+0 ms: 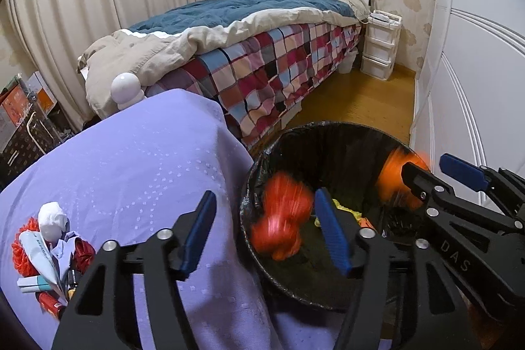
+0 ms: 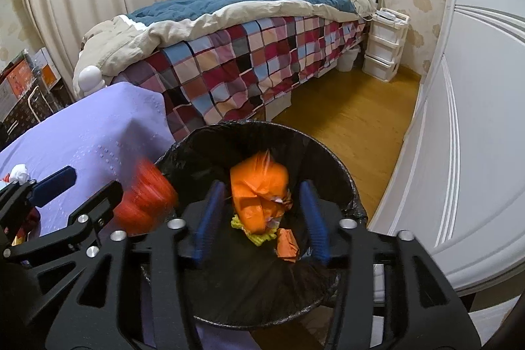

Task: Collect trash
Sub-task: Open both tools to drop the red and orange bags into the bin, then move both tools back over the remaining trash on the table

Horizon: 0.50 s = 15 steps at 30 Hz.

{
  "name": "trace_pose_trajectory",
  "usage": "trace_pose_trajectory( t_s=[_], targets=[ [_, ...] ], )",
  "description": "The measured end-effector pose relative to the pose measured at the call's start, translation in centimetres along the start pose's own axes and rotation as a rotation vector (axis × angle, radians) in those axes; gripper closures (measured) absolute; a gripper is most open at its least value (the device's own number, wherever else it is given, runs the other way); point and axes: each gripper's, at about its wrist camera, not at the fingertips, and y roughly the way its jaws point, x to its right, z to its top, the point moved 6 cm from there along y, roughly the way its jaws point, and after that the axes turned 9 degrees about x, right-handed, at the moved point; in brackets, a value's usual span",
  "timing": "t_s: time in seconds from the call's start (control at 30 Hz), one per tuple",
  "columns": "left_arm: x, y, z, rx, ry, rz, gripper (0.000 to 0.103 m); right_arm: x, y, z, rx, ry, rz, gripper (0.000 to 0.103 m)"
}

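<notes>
A round bin with a black liner [image 1: 259, 173] [image 2: 331, 153] stands on the floor beside the purple-covered table [image 1: 137, 159] [image 2: 98, 133]. My left gripper [image 1: 265, 232] is open above the bin's left rim; a blurred red mesh piece [image 1: 282, 228] [image 2: 144, 199] is in the air between its fingers, over the bin. My right gripper [image 2: 262, 218] is open above the bin, and an orange plastic bag [image 2: 259, 195] [image 1: 393, 179] falls free between its fingers. Yellow and orange scraps [image 2: 262, 235] lie in the bin. More trash [image 1: 49, 245] lies on the table's left.
A bed with a checked quilt [image 1: 269, 68] [image 2: 249, 54] stands behind the table and bin. White wardrobe doors [image 2: 475, 120] run along the right. A white drawer unit [image 1: 380, 45] stands by the bed's head. Boxes [image 1: 19, 113] stand at far left. Wooden floor [image 2: 354, 107] lies between bed and wardrobe.
</notes>
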Motion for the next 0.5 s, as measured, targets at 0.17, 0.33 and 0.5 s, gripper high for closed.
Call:
trace_pose_trajectory(
  t_s=[0.17, 0.33, 0.5],
  targets=[
    [-0.6, -0.3, 0.2, 0.004, -0.017, 0.010, 0.032, 0.3, -0.2, 0.0, 0.003, 0.006, -0.014, 0.053],
    [-1.8, -1.4, 0.3, 0.016, -0.033, 0.028, 0.031, -0.1, -0.9, 0.0, 0.009, 0.002, -0.015, 0.052],
    [-3.3, -3.1, -0.4, 0.020, -0.041, 0.049, 0.031, -1.2, -2.0, -0.2, 0.016, -0.001, 0.003, 0.051]
  ],
)
